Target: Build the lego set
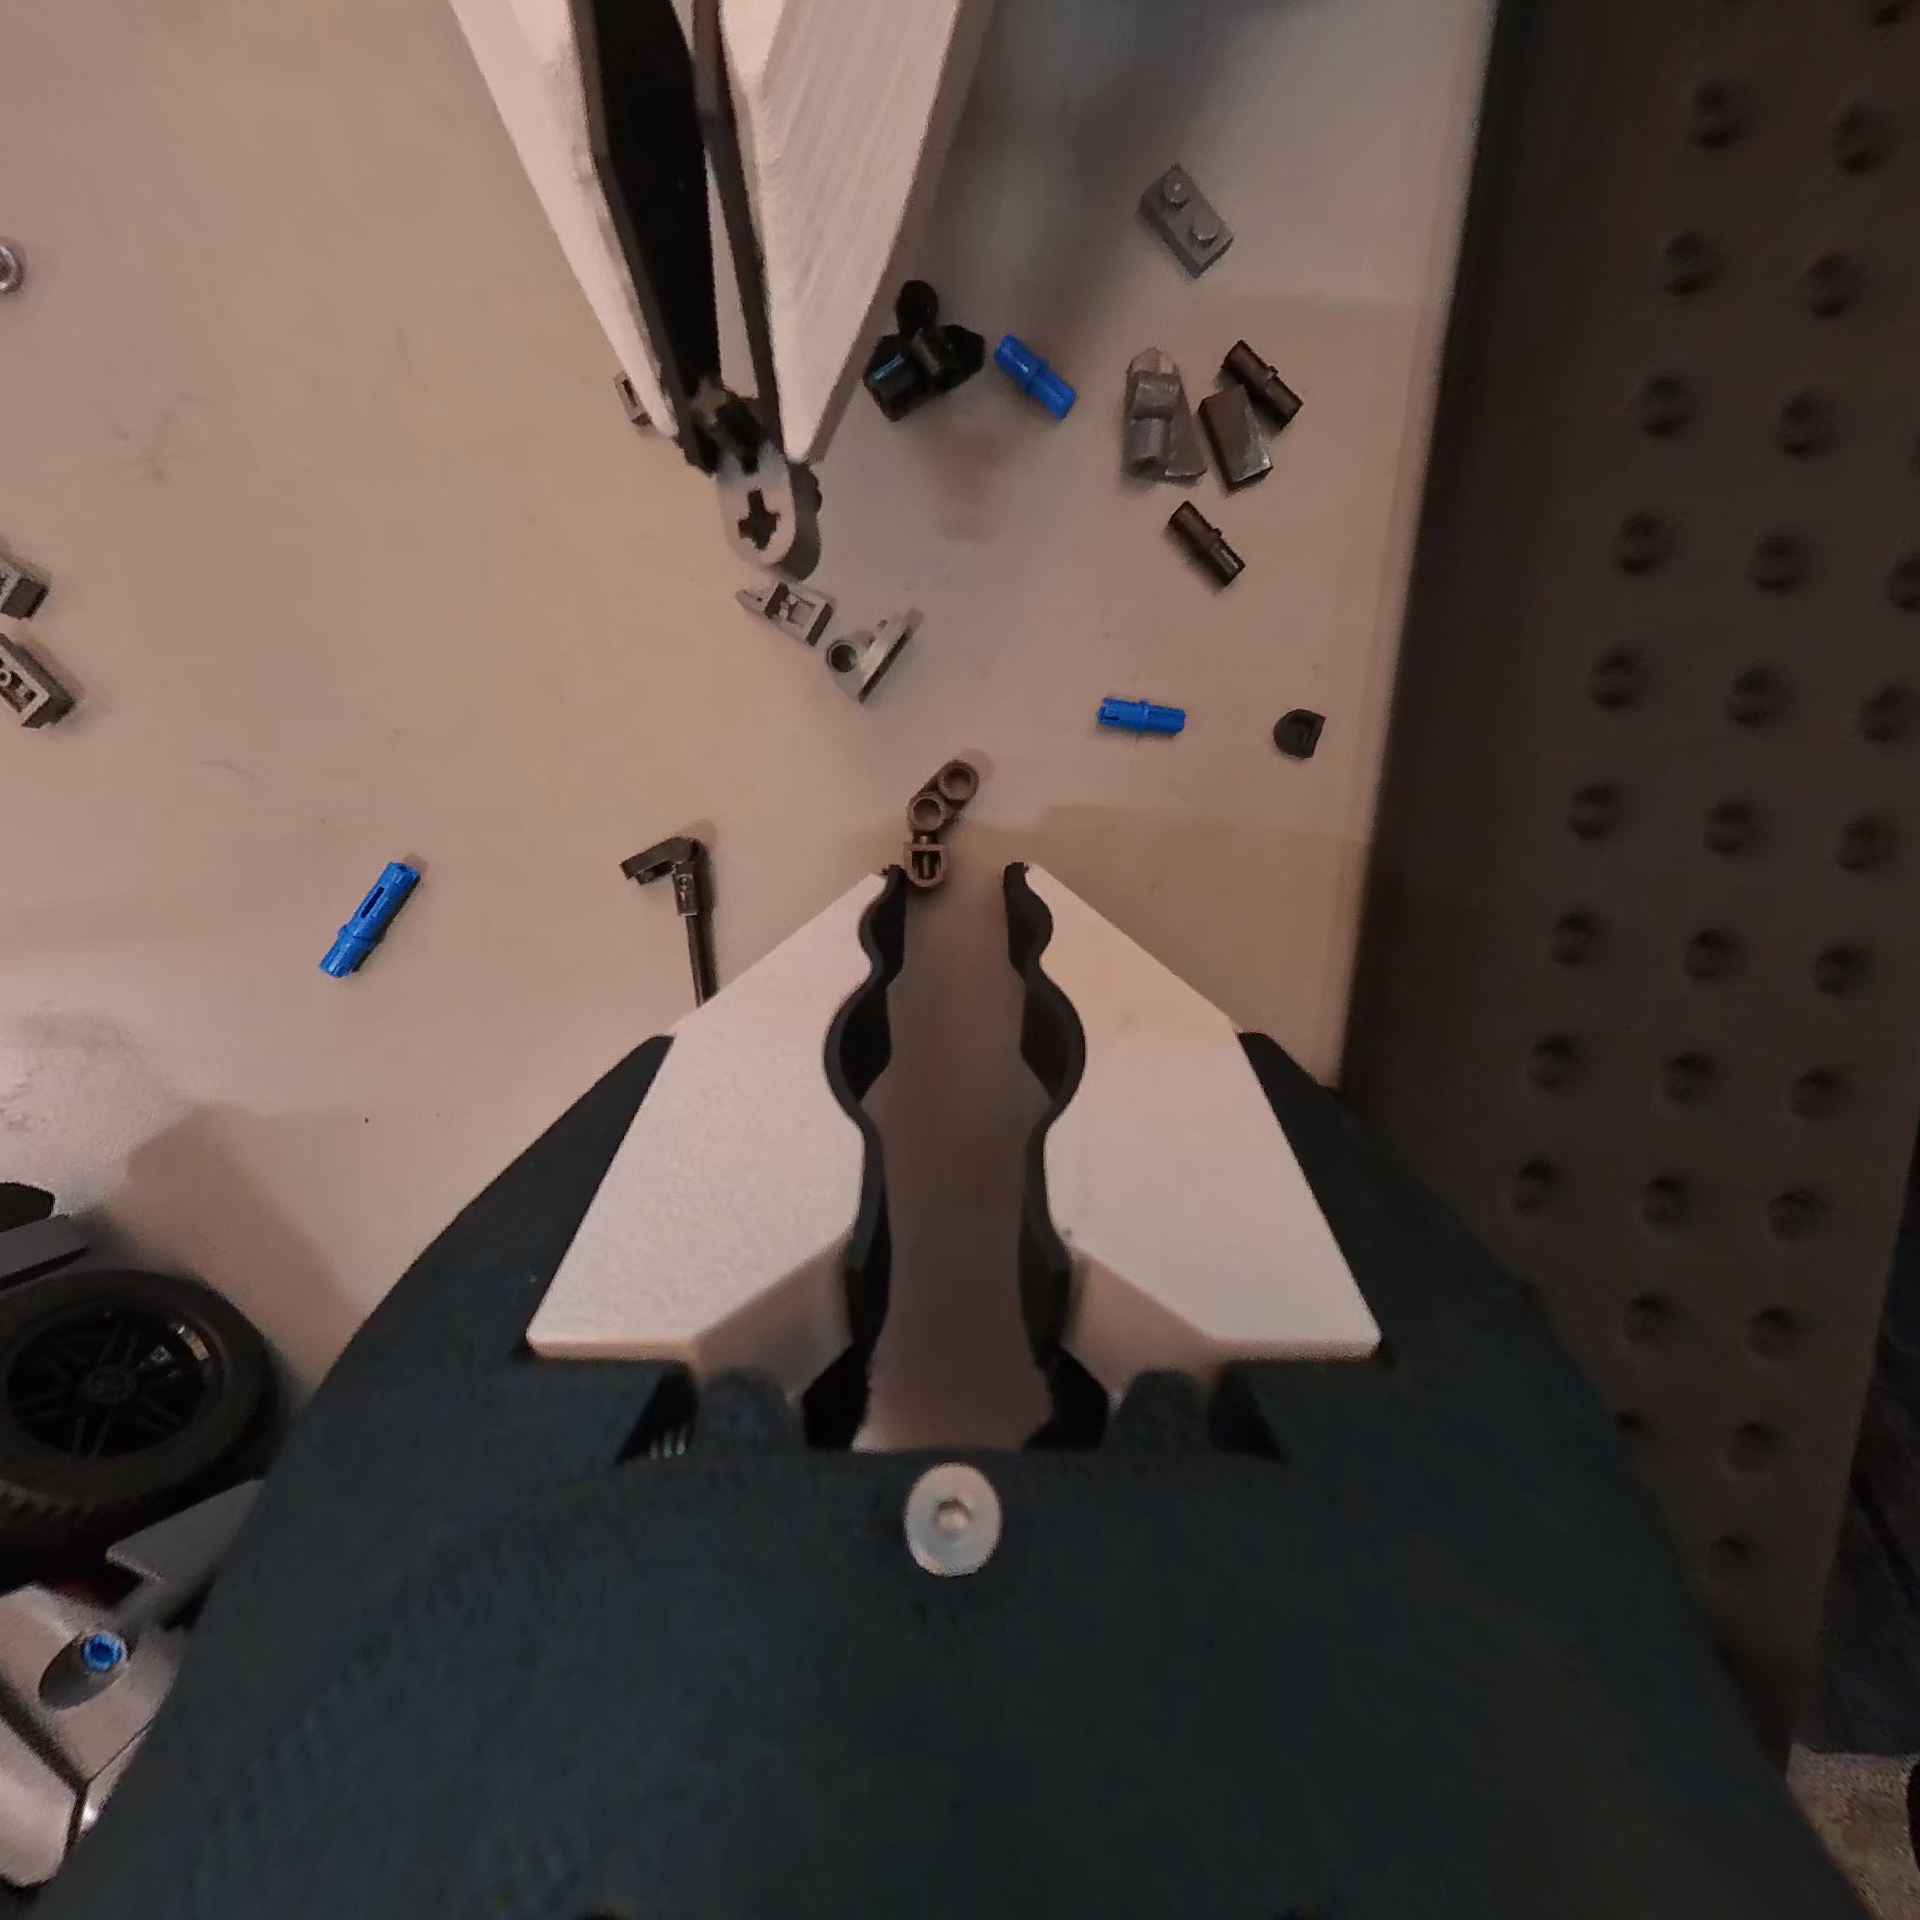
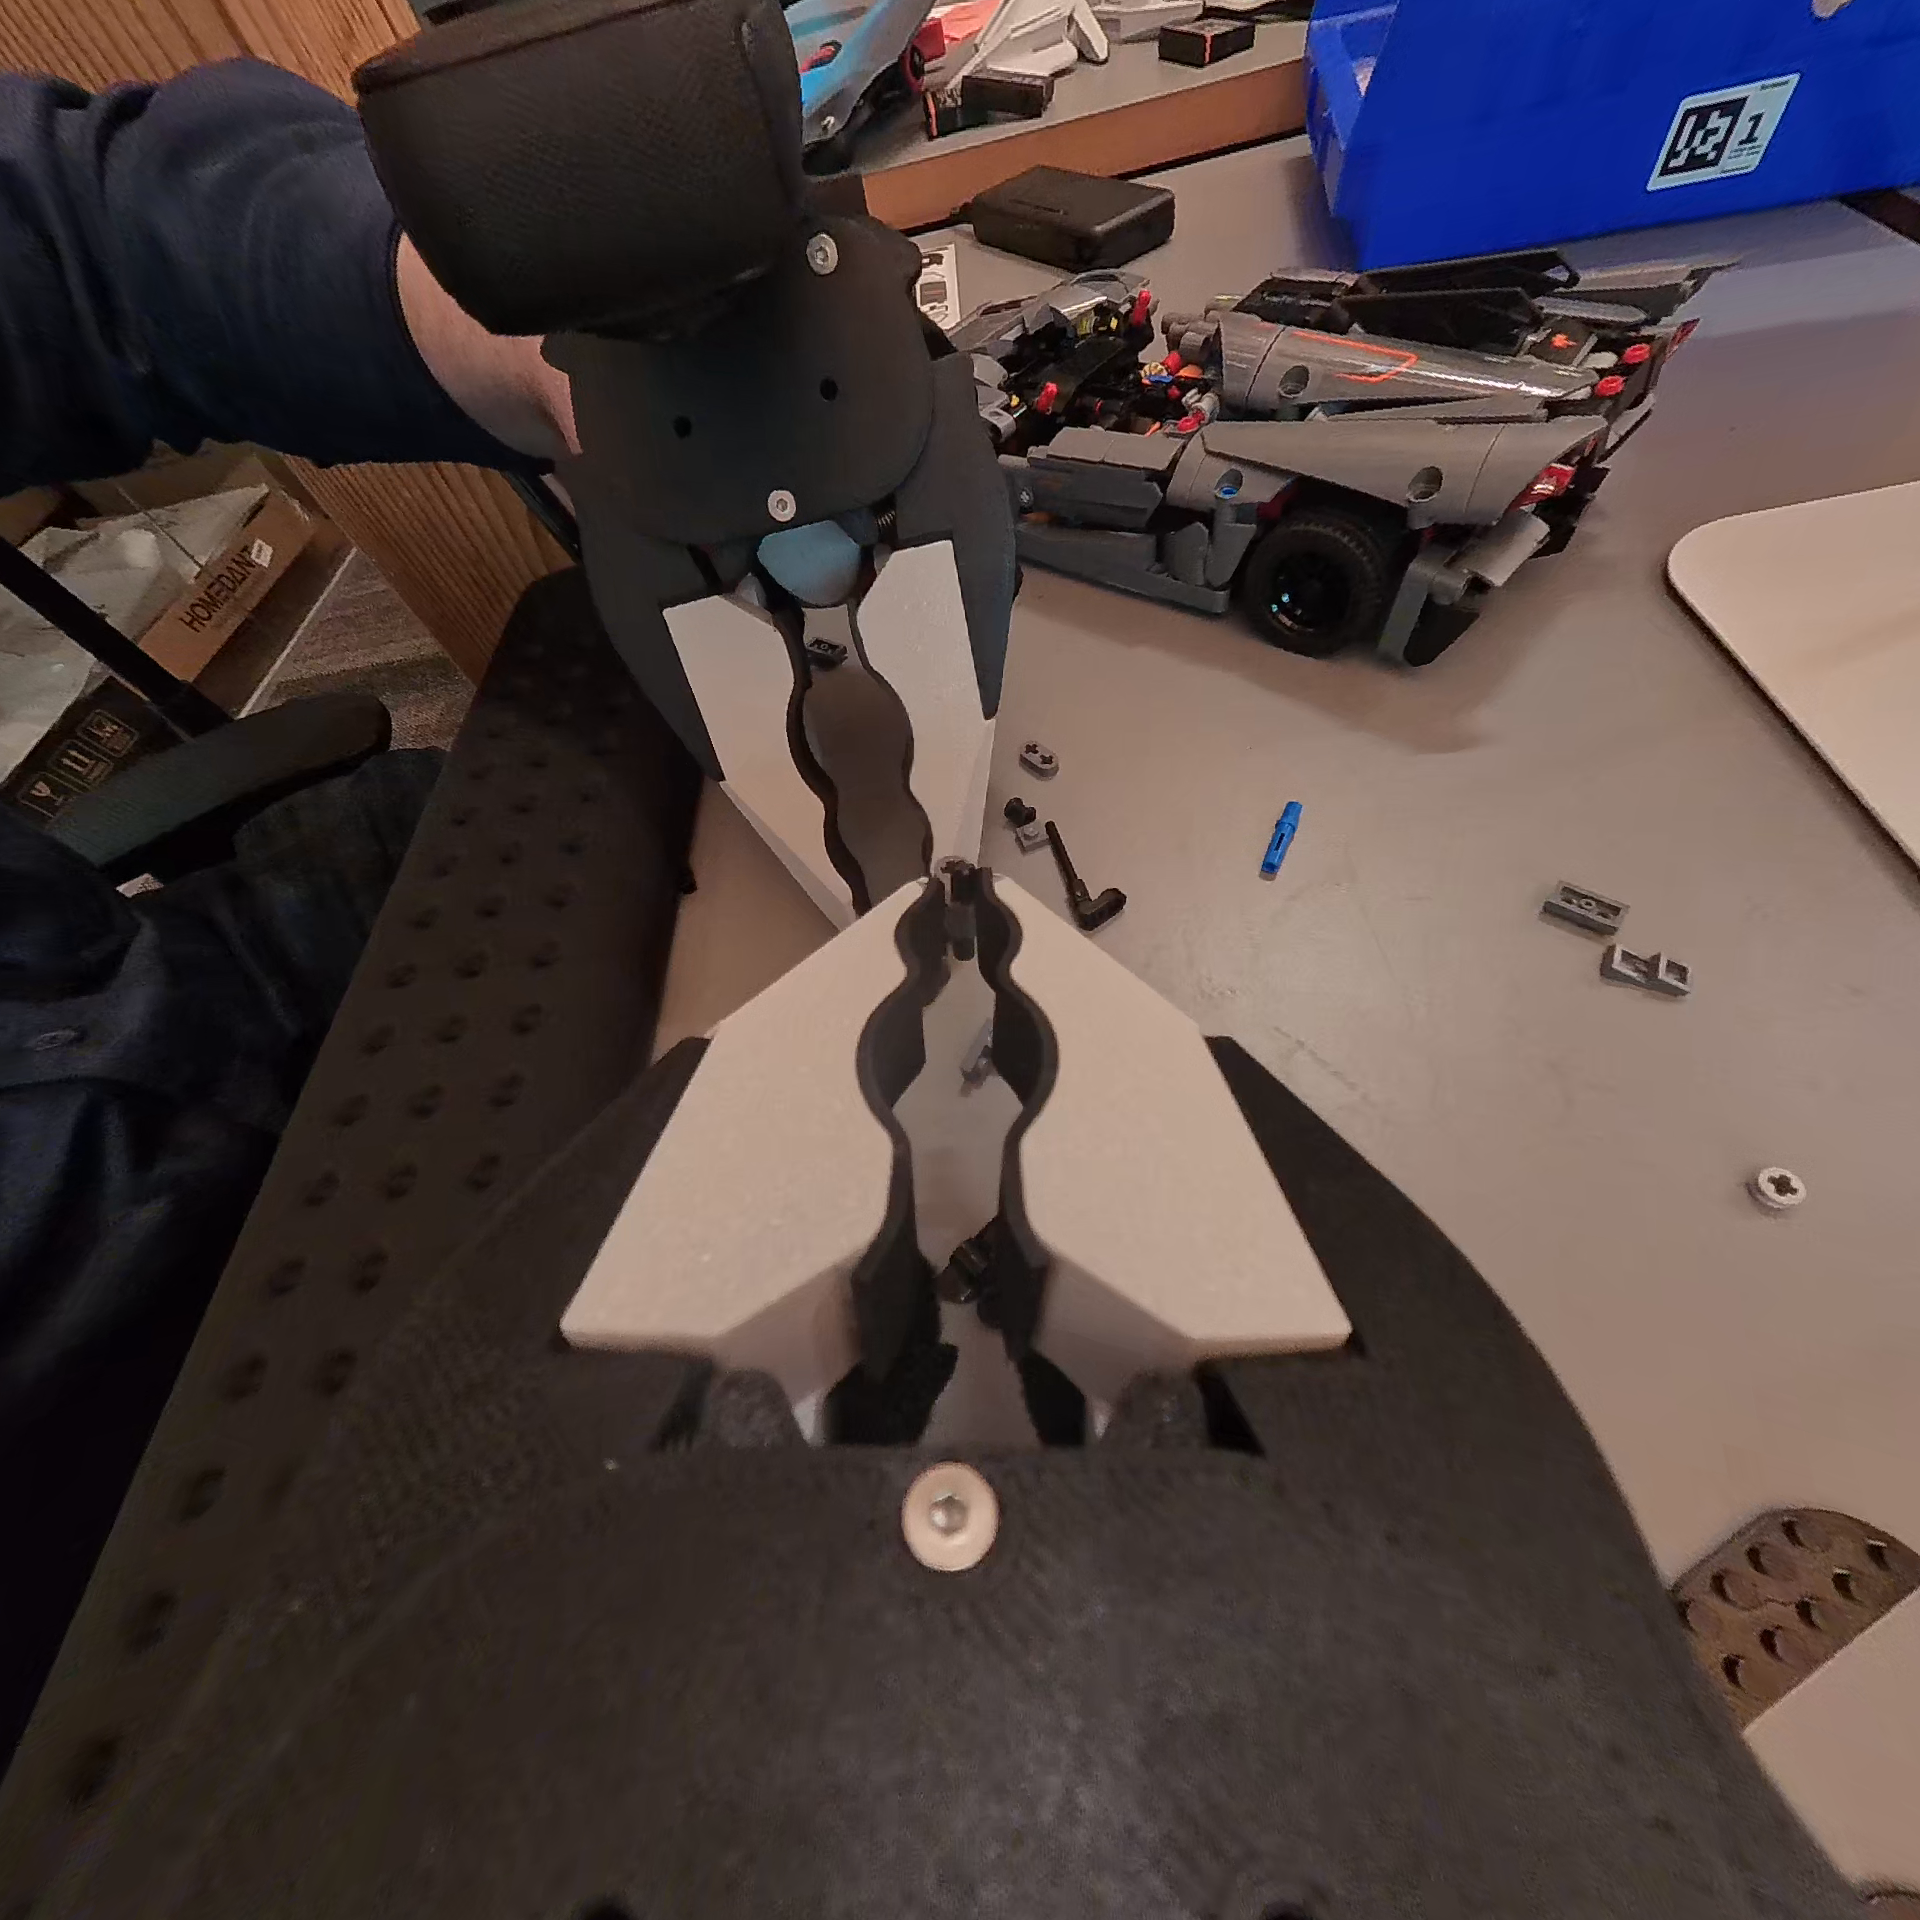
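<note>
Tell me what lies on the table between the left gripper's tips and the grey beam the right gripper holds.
In the left wrist view, between the left gripper and the grey beam: a small brown connector and two grey bracket pieces.

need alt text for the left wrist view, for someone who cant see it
The left hand-held gripper hangs open over a pale table, its tips at a small brown connector. Opposite, the right hand-held gripper is shut on a thin grey beam. Blue pins and grey and black pieces lie scattered, with a model car's wheel at lower left.
</note>
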